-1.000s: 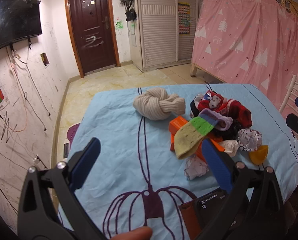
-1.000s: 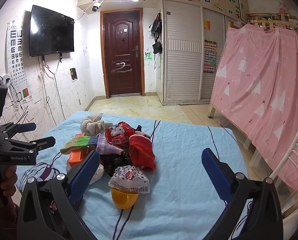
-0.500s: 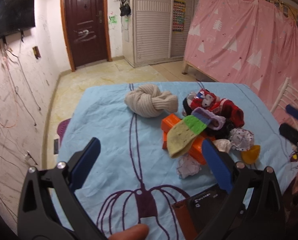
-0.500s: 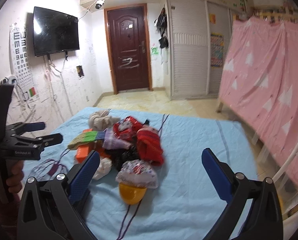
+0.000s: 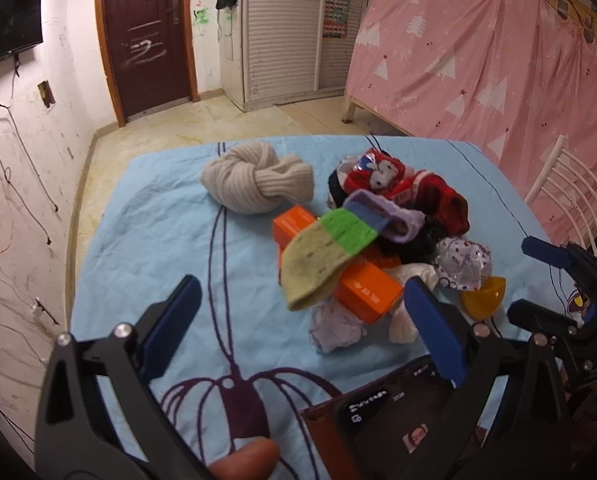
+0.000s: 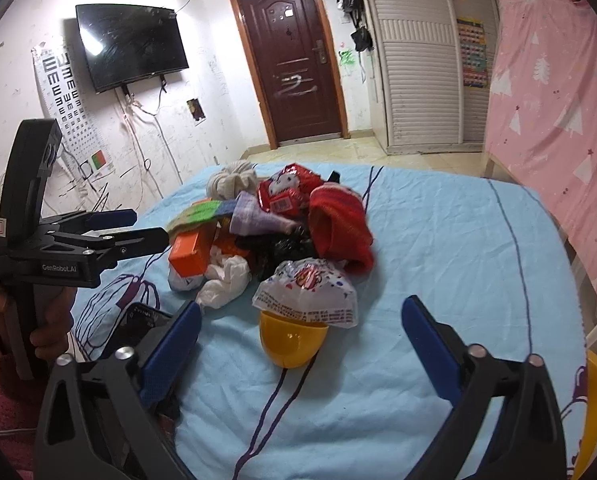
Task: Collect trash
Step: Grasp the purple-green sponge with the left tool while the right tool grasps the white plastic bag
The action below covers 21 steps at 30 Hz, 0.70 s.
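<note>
Nothing is collected yet: your right claw [image 6: 300, 344] and left claw [image 5: 298, 316] gape empty, the right's jaws just narrowing, short of the wrapper [image 6: 306, 294] on the counter [image 6: 458, 248].

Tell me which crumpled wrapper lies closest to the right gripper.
The clear printed wrapper draped over the yellow cup, just ahead of the right gripper. The white crumpled one lies farther left.
</note>
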Each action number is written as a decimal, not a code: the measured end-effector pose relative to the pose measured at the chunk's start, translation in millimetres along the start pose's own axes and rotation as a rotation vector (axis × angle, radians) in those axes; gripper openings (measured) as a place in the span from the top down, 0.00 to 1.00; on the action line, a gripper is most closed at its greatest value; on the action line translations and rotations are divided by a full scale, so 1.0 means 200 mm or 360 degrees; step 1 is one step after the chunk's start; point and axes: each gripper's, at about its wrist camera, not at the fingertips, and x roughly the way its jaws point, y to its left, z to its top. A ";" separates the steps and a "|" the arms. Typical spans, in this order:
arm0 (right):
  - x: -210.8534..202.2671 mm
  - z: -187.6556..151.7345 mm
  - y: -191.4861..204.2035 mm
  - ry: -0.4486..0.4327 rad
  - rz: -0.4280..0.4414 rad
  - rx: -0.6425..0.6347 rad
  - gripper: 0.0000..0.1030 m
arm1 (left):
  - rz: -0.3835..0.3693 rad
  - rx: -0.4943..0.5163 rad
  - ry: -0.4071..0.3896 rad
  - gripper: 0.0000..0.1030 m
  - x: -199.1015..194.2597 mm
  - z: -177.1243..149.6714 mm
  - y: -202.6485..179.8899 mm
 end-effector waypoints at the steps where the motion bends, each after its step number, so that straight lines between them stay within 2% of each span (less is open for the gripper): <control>1: 0.01 0.00 0.00 0.0018 0.0006 -0.0005 0.20 | -0.0010 0.0006 0.0004 0.06 0.00 0.00 -0.01; 3: 0.02 0.00 0.00 0.0027 0.0013 -0.0009 0.23 | -0.0008 0.0012 0.0007 0.06 0.00 0.02 -0.01; 7: 0.06 0.07 -0.02 0.0056 0.0021 -0.0012 0.28 | 0.0088 0.0072 -0.0008 0.08 0.03 0.13 -0.04; 9: 0.10 0.09 -0.03 0.0090 0.0029 -0.0001 0.37 | 0.0100 0.0106 0.0042 0.22 0.07 0.17 -0.07; 12: 0.18 0.08 -0.05 0.0163 0.0038 0.0020 0.47 | 0.0072 0.0166 0.0109 0.29 0.14 0.22 -0.12; 17: 0.21 0.08 -0.10 0.0192 0.0085 0.0087 0.48 | 0.0039 0.0347 0.0195 0.29 0.24 0.28 -0.24; 20: 0.21 0.09 -0.12 0.0199 0.0103 0.0111 0.54 | -0.0016 0.0425 0.0304 0.30 0.32 0.30 -0.27; 21: 0.21 0.09 -0.14 0.0196 0.0120 0.0131 0.57 | -0.0025 0.0427 0.0321 0.40 0.34 0.30 -0.27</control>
